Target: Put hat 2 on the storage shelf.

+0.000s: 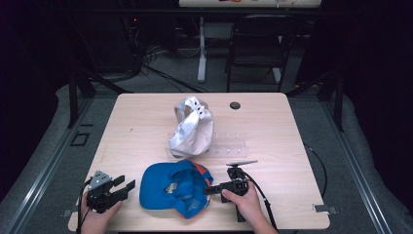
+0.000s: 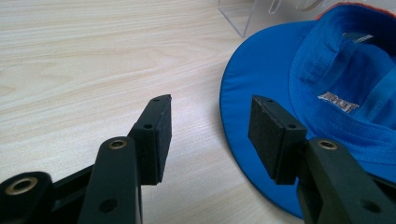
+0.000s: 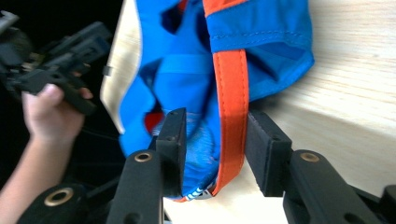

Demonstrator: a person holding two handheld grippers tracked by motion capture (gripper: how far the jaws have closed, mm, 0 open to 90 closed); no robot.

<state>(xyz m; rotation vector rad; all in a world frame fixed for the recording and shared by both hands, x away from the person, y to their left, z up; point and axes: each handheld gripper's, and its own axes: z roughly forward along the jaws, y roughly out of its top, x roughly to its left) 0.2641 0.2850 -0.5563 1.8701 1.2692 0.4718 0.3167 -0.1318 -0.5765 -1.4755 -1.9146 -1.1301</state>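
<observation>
Nearest the lens in the right gripper view: two black pads astride the orange strap [image 3: 231,102] of the blue cap [image 1: 175,187], one pad inside the crown, the other outside against the strap. Contact on the inner pad hard to judge, so cannot tell whether clenched or merely straddling. No earlier look given, so nothing said of movement.

Blue cap lying upside down on the worktop [image 1: 272,126], at its near edge, between the two hands; brim toward the left tool [image 1: 119,187], orange-trimmed back toward the right tool [image 1: 210,190]. Inner label and lining visible in the left gripper view.

Right tool held level, pointing left into the cap's back rim, hand wrapped round its body, cable trailing off toward the near right.

Left tool just beside the brim's edge, apart from it, jaws wide and released, bare wood between the pads; right-hand pad [image 2: 271,135] overlapping the brim in its own view, touching not clear.

Farther back, mid-worktop: white cap [image 1: 191,127], crown down and tilted, perched on a clear acrylic stand [image 1: 229,145]. Beyond it, near the far edge, small black round cable port [image 1: 235,105]. Past the worktop, black folding chair [image 1: 258,46] on grey floor.
</observation>
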